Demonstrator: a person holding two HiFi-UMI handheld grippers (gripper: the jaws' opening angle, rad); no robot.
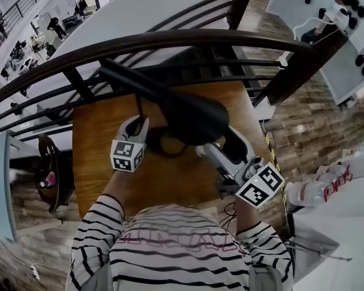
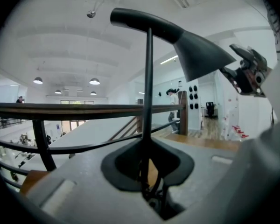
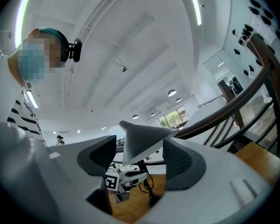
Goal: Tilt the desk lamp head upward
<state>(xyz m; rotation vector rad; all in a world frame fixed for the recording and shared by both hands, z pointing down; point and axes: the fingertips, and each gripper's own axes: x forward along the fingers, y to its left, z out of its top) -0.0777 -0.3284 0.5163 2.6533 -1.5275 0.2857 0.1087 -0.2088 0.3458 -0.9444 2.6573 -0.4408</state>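
The left gripper (image 1: 139,123) is clamping narrowly on the lamp stem (image 2: 148,92). The right gripper (image 1: 217,145) is gripping the lamp head (image 1: 194,117) between its jaws. The upward tilt seems unfinished.

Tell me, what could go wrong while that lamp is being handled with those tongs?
1. The lamp head sits between the right tongs, but I cannot tell if they pinch it; it might slip out.
2. The left tongs clamp only the thin pole, which could twist or tip.
3. The table stands right by a railing; anything toppling might go through.
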